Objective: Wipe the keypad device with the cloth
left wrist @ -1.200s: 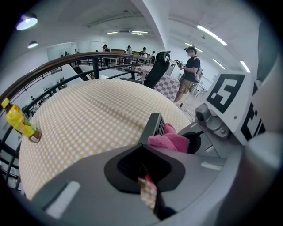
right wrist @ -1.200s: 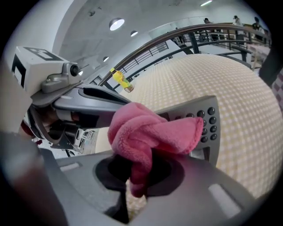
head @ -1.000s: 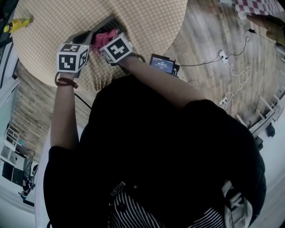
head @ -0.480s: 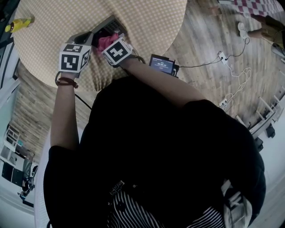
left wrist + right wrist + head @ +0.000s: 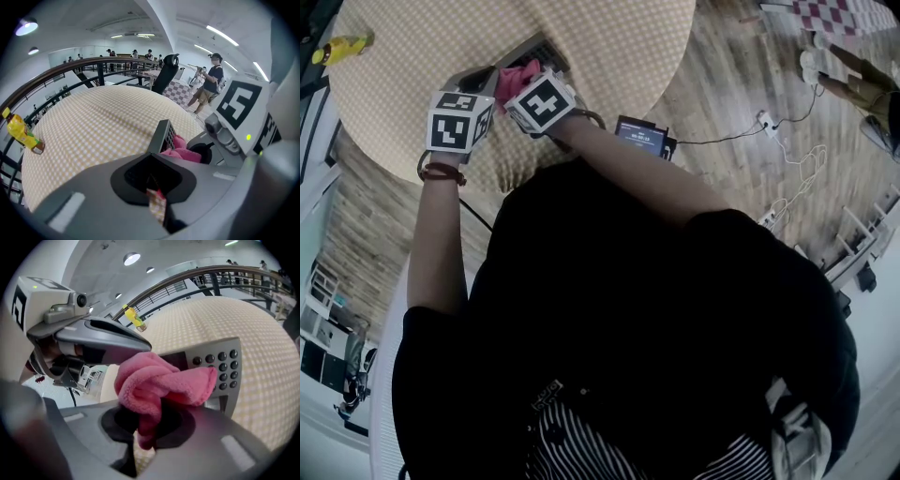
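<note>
1. Left hand-held gripper (image 5: 152, 180): I have its jaws closed narrow on one end of the keypad device (image 5: 220, 366). From this gripper's camera the device shows edge-on and rises out of the jaws. It is tilted up from the counter (image 5: 609, 47), and no view shows whether its far end rests there. I judge this grip serves as the brace, so the device does not slide or rock under wiping pressure.

2. Right hand-held gripper (image 5: 145, 432): I have its jaws clamped on the pink cloth (image 5: 154, 380). The cloth is bunched into a thick wad that bulges out past the jaws. I judge the wad is left proud so that soft fabric, not the jaw tips, meets the device.

3. Contact: the wad lies against the face of the device, over the area just beside the rows of round keys. The keys themselves are uncovered.

4. Position: both grippers work close together near the counter's near edge.

5. Surroundings: a yellow bottle (image 5: 21, 133) stands well apart on the counter, clear of the work.

6. Status: wiping is under way, in my judgement, and the key area is not yet covered by the cloth.
</note>
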Action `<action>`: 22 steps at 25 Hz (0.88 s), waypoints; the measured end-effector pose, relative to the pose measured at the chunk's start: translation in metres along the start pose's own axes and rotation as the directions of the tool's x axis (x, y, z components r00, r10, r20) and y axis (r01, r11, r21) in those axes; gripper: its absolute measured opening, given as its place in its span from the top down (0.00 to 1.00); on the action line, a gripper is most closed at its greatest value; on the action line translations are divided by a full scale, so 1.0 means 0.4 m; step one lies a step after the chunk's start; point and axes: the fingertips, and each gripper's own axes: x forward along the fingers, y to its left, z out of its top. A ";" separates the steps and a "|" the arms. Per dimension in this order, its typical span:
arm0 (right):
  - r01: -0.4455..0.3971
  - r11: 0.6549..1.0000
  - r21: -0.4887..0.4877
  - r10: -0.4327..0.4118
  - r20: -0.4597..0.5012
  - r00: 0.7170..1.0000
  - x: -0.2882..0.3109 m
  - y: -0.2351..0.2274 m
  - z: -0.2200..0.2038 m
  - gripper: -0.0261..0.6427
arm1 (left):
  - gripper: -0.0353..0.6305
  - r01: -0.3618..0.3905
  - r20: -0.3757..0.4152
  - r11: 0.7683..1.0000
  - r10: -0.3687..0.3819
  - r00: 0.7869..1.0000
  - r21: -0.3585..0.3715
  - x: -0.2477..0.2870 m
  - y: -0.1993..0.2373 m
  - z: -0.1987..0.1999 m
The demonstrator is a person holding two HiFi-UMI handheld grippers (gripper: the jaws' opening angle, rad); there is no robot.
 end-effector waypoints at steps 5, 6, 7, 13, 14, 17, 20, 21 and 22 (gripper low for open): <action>0.018 1.000 -0.023 -0.019 -0.041 0.999 0.033 -0.022 -0.078 0.87 | 0.94 0.002 0.001 1.000 -0.002 1.000 -0.008 0.000 0.003 -0.001; 0.019 1.000 -0.019 -0.020 -0.057 0.998 0.040 -0.027 -0.096 0.87 | 0.94 0.000 0.002 1.000 0.000 1.000 -0.009 0.000 0.003 -0.002; 0.024 1.000 -0.006 -0.024 -0.078 0.997 0.047 -0.033 -0.116 0.87 | 0.94 -0.001 0.003 1.000 0.001 1.000 -0.010 0.000 0.003 -0.002; 0.058 0.997 0.052 -0.049 -0.152 0.987 0.075 -0.075 -0.198 0.86 | 0.94 -0.012 0.009 1.000 0.012 1.000 -0.018 -0.007 0.001 -0.007; 0.057 0.997 0.042 -0.051 -0.150 0.987 0.071 -0.076 -0.196 0.86 | 0.94 -0.012 0.008 1.000 0.012 1.000 -0.018 -0.004 0.002 -0.005; 0.052 0.998 0.028 -0.048 -0.147 0.988 0.067 -0.071 -0.190 0.86 | 0.94 -0.017 0.012 1.000 0.018 1.000 -0.020 -0.005 0.006 -0.005; 0.024 0.999 0.027 -0.020 -0.148 0.989 0.053 -0.045 -0.199 0.86 | 0.94 -0.037 0.014 0.999 0.037 0.999 0.000 -0.013 -0.004 -0.014; 0.009 1.000 0.023 -0.005 -0.145 0.989 0.045 -0.033 -0.199 0.87 | 0.94 -0.051 0.011 0.998 0.051 0.999 0.023 -0.015 -0.005 -0.015; -0.006 1.000 0.017 0.008 -0.141 0.990 0.034 -0.021 -0.196 0.87 | 0.94 -0.069 0.013 0.997 0.068 0.998 0.044 -0.019 -0.007 -0.015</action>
